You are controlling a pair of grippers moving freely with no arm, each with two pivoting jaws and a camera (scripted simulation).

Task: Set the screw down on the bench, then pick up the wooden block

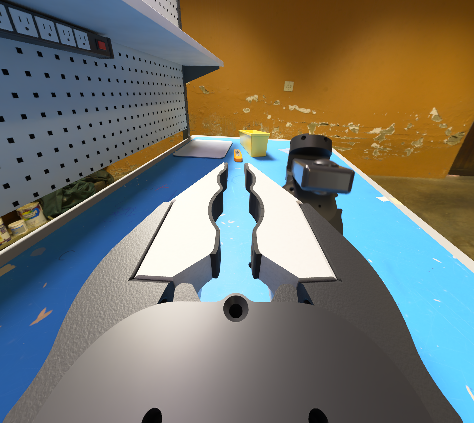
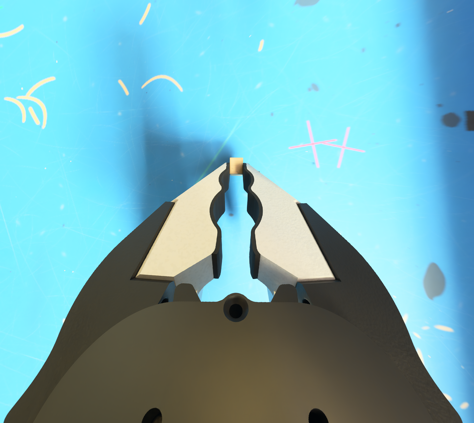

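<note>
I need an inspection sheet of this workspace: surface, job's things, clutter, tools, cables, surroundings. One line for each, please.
Surface: blue bench, scratched, with paint marks.
Job's things: wooden block between the right tool's fingertips; screw not seen.
Clutter: yellow bin, orange utility knife, grey tray at the far end.
Tools: left tool has a narrow gap and holds nothing; right tool is shut on the block.
Cables: nothing seen; power strip on the pegboard.
Surroundings: orange peeling wall, shelf above, paint cans behind the bench.
</note>
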